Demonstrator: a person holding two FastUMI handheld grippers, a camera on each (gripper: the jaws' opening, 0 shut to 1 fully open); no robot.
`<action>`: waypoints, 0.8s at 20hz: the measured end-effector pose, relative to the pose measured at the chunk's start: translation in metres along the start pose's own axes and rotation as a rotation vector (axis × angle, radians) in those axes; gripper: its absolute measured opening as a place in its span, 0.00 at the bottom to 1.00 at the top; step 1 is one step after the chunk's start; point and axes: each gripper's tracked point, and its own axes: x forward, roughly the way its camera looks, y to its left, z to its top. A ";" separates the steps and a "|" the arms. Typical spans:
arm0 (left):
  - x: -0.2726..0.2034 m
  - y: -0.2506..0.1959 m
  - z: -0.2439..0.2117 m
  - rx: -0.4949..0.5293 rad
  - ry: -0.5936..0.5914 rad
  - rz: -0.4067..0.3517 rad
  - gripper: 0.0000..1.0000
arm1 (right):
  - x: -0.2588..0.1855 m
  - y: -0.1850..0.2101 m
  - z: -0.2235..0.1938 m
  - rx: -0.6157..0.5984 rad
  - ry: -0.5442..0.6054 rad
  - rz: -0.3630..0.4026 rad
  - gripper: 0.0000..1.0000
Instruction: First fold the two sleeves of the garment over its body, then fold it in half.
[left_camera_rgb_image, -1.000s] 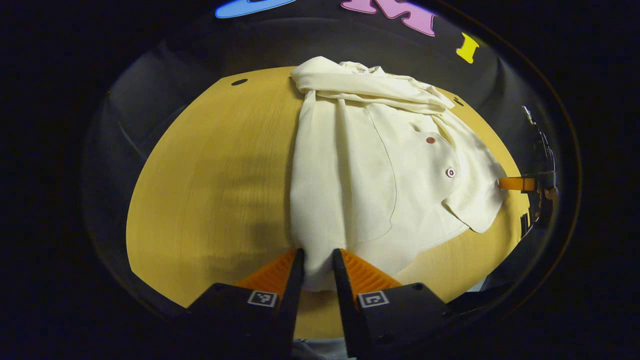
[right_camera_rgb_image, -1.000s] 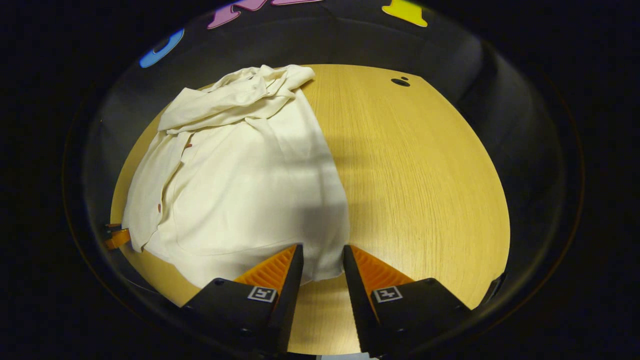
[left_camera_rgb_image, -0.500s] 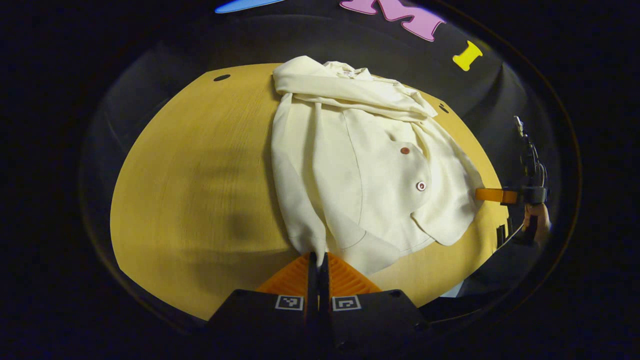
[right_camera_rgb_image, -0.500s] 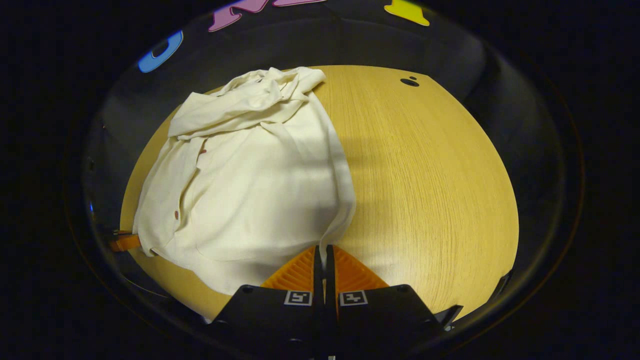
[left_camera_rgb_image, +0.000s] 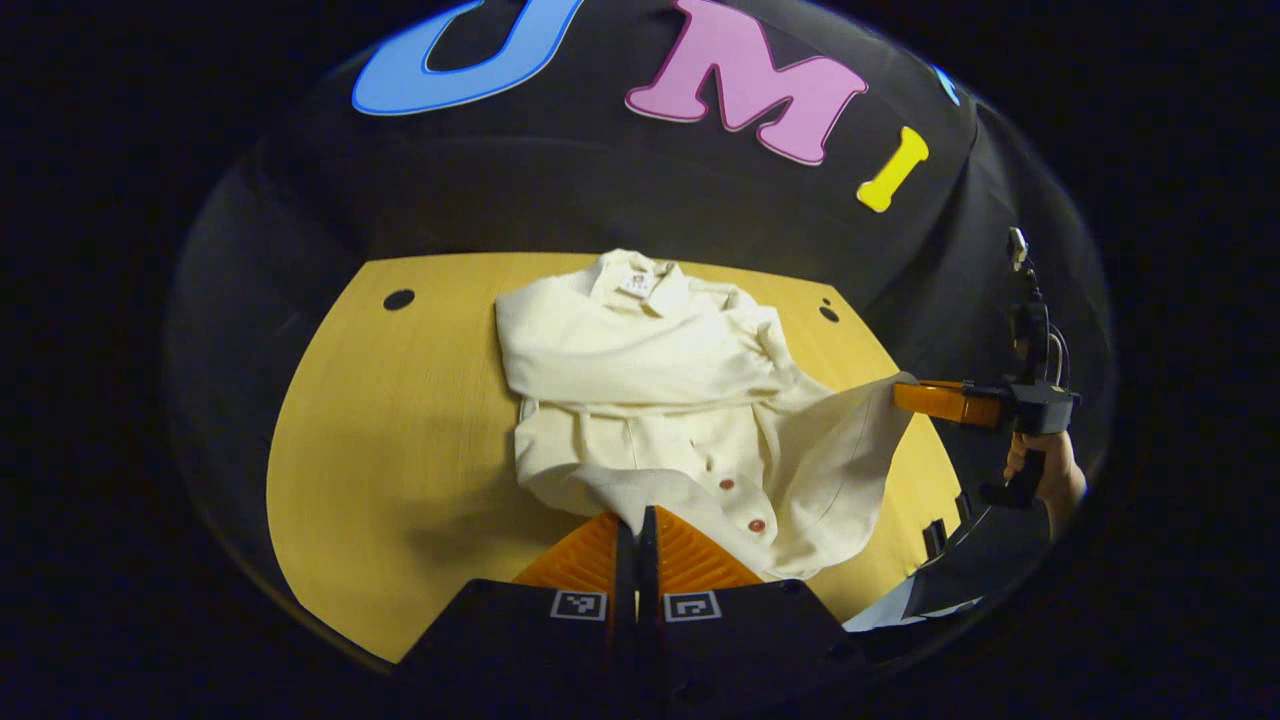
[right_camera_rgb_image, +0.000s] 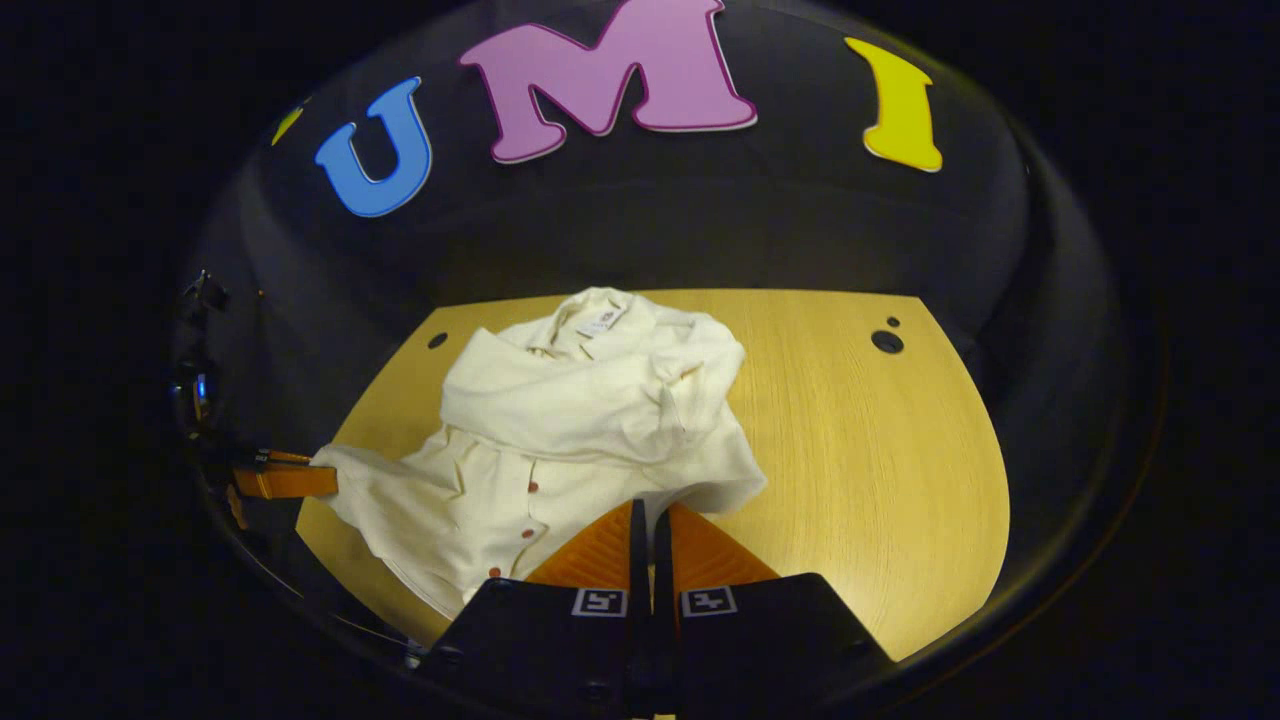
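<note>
A cream button-up shirt (left_camera_rgb_image: 640, 390) lies on the yellow wooden table (left_camera_rgb_image: 400, 450), collar at the far end, both sleeves laid across its chest. My left gripper (left_camera_rgb_image: 636, 516) is shut on one near hem corner, raised off the table. Out at the right, the right gripper (left_camera_rgb_image: 905, 395), held by a hand (left_camera_rgb_image: 1045, 480), pinches the other hem corner in the air. In the right gripper view the shirt (right_camera_rgb_image: 590, 400) hangs between my right gripper (right_camera_rgb_image: 648, 512), shut on the hem, and the left gripper (right_camera_rgb_image: 315, 480) at the left edge.
The table (right_camera_rgb_image: 860, 450) has bare wood on the shirt's right side in the right gripper view, with a small round hole (right_camera_rgb_image: 886, 341) near its far corner. Another hole (left_camera_rgb_image: 398, 299) sits at the far left. The black booth wall stands close behind the table.
Both grippers closed on the near hem corners, then lifted them off the table. The lower half of the shirt now hangs raised between them.
</note>
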 end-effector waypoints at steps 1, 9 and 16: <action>0.006 0.005 0.019 0.011 -0.023 0.001 0.06 | 0.005 0.001 0.021 -0.007 -0.032 -0.002 0.05; 0.089 0.080 0.148 -0.098 -0.202 0.032 0.06 | 0.107 -0.028 0.121 0.079 -0.160 -0.074 0.05; 0.190 0.135 0.175 -0.082 -0.275 0.107 0.09 | 0.211 -0.077 0.141 0.016 -0.146 -0.179 0.05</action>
